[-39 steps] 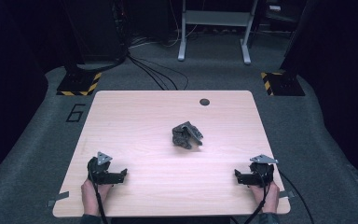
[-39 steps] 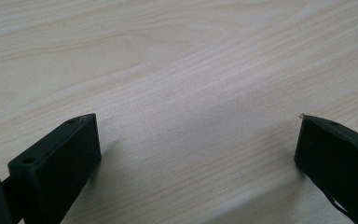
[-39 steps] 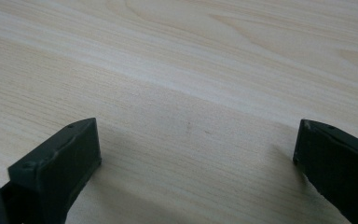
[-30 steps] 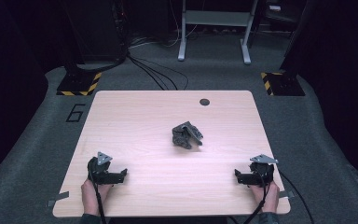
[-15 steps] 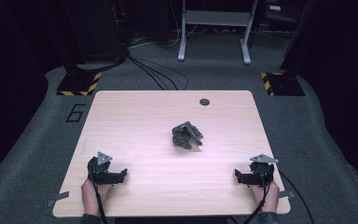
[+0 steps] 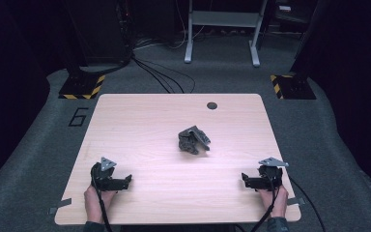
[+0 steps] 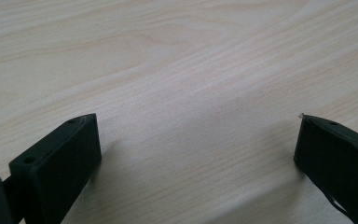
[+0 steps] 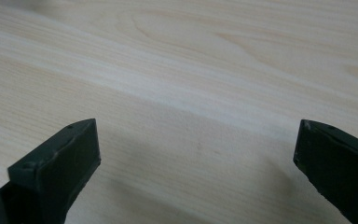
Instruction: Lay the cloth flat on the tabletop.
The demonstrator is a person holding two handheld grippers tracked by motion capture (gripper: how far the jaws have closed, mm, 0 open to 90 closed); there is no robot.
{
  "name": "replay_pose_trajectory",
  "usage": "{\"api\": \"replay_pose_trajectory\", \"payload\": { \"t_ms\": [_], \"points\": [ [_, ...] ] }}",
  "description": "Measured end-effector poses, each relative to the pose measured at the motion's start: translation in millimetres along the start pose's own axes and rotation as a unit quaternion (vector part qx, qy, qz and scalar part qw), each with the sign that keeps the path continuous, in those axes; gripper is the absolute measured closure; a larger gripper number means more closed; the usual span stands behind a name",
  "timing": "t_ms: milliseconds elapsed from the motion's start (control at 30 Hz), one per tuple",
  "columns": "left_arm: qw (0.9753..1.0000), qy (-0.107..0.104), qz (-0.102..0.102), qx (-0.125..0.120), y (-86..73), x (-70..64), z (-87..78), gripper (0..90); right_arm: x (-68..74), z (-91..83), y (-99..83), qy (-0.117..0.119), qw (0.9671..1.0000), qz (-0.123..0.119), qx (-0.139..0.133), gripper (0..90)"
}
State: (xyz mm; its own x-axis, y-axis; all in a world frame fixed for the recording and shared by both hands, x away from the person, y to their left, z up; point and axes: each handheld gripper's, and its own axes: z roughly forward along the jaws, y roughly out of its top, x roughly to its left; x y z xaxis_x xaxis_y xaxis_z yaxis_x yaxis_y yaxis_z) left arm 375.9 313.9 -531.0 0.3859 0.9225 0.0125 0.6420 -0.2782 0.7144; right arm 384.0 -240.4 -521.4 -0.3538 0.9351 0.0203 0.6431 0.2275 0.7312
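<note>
A crumpled dark grey cloth point(image 6: 193, 139) lies near the middle of the light wooden table point(image 6: 145, 121). My left gripper point(image 6: 125, 181) rests on the table near the front left corner, held by a hand, its jaws pointing right. My right gripper point(image 6: 245, 180) rests near the front right corner, jaws pointing left. Both are far from the cloth. In the left gripper view my left gripper point(image 7: 198, 140) is open over bare wood. In the right gripper view my right gripper point(image 8: 198, 140) is open too, with nothing between its jaws.
A small dark round hole point(image 6: 212, 105) sits near the table's far edge. Grey carpet point(image 6: 38, 159) surrounds the table. Cables point(image 6: 159, 77) and a metal stand point(image 6: 222, 29) lie beyond it. Yellow-black striped bases point(image 6: 82, 89) flank the far corners.
</note>
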Motion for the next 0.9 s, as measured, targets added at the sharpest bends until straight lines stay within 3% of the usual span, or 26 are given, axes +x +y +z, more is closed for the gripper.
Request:
{"api": "replay_pose_trajectory", "payload": {
  "t_ms": [133, 400, 767, 900],
  "points": [
    [1.0, 0.001, 0.0, -0.001, -0.1, -0.1, 0.2, 0.4, 8.6, 1.5, 13.6, 0.015, 0.9999, -0.003, -0.007, 0.0],
    [1.0, 0.001, 0.0, -0.002, -0.2, -0.2, 0.2, 0.4, 25.7, 7.1, 42.4, 0.04, 0.9986, -0.033, -0.011, 0.2],
    [1.0, 0.002, 0.0, -0.002, -0.2, -0.2, 0.2, 0.5, 46.8, 13.5, 75.0, 0.058, 0.9953, -0.076, -0.01, 0.5],
    [1.0, 0.001, 0.0, -0.002, -0.2, -0.2, 0.2, 0.5, 52.9, 16.6, 83.5, 0.067, 0.9943, -0.082, -0.009, 0.5]
  ]
}}
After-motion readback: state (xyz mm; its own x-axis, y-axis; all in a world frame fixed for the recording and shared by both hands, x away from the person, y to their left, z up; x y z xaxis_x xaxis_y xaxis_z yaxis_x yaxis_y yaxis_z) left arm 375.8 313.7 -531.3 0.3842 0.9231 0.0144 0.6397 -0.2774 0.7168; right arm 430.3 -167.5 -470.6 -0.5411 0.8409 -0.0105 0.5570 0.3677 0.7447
